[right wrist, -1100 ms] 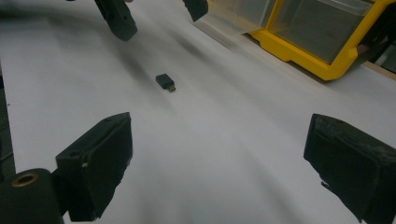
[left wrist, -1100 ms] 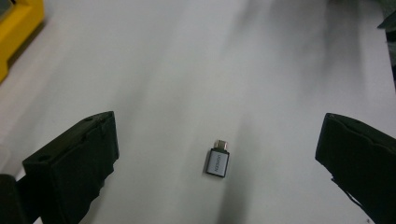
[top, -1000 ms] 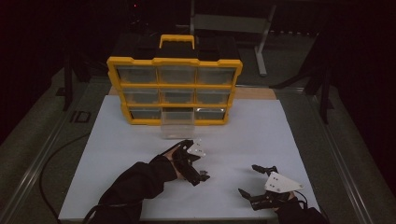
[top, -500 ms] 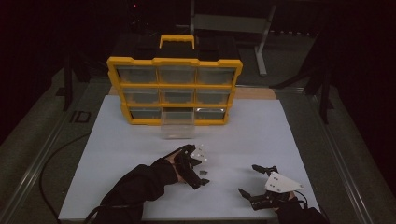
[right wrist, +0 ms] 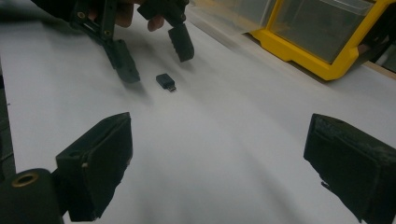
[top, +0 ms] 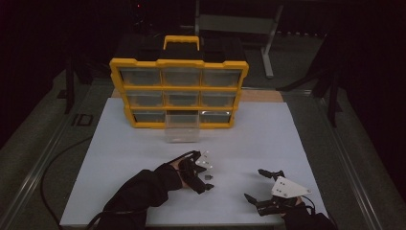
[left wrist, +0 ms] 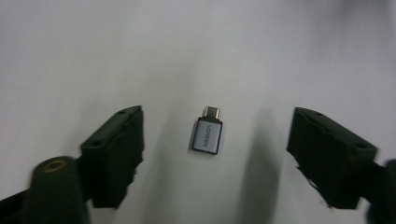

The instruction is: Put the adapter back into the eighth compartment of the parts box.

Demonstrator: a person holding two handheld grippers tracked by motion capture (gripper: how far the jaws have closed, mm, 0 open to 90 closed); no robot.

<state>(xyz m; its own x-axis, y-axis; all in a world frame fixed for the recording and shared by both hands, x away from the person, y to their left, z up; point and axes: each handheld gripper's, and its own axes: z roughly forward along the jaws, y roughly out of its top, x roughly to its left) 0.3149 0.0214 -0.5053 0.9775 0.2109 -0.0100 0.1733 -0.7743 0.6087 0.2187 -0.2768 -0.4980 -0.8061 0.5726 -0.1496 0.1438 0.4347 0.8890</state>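
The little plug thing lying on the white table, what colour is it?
The adapter is silver-grey with a dark rim; the left gripper view shows it best.

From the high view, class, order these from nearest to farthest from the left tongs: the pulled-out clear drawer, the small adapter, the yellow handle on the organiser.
1. Small adapter: on the white mat, between the left tongs.
2. Clear drawer: pulled out, bottom middle of the organiser, farther back.
3. Yellow handle: on top of the organiser, farthest back.
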